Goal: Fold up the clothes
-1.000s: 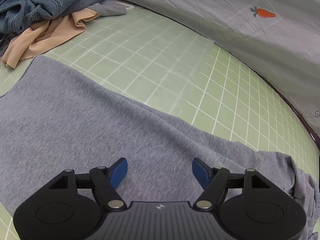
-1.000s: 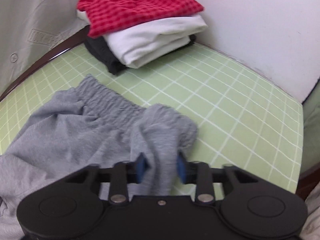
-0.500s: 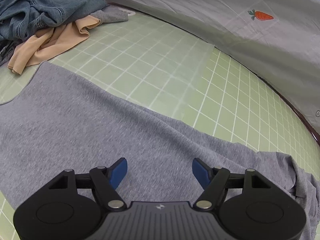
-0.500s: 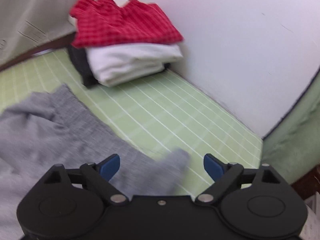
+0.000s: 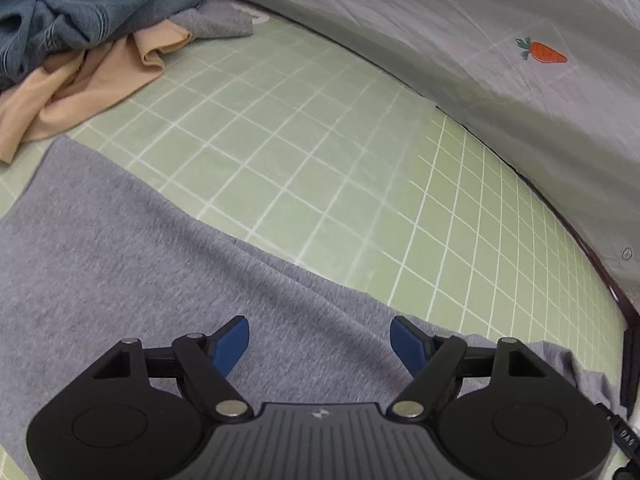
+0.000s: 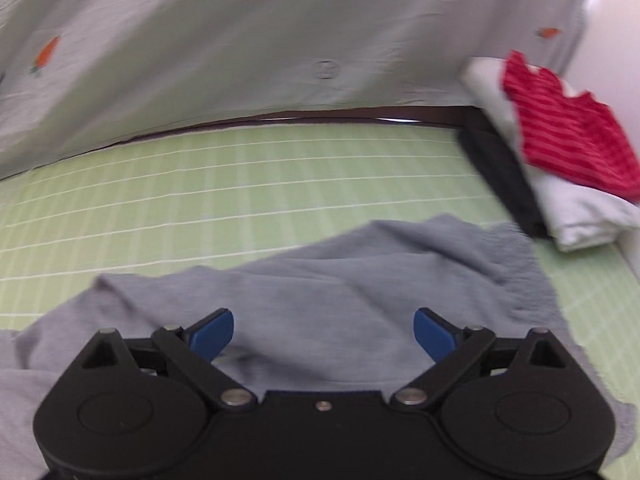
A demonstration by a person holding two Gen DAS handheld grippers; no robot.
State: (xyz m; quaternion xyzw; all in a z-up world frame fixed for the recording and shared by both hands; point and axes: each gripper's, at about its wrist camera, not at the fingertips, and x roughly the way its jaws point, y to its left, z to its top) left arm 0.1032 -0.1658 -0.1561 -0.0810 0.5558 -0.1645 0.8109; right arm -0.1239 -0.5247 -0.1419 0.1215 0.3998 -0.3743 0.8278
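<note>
Opening both tongs above grey garment on green gridded mat.
Left tongs and right tongs are spreading, nothing clamped; grey garment lies flat beneath, folded stack nearby.

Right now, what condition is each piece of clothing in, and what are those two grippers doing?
Grey garment: spread out, not yet folded, held by neither gripper.
Denim and beige clothes: crumpled in a heap.
Red checked, white and dark clothes: folded, stacked.
Left gripper: jaws opening, nothing gripped.
Right gripper: jaws opening above the grey garment, nothing gripped.
</note>
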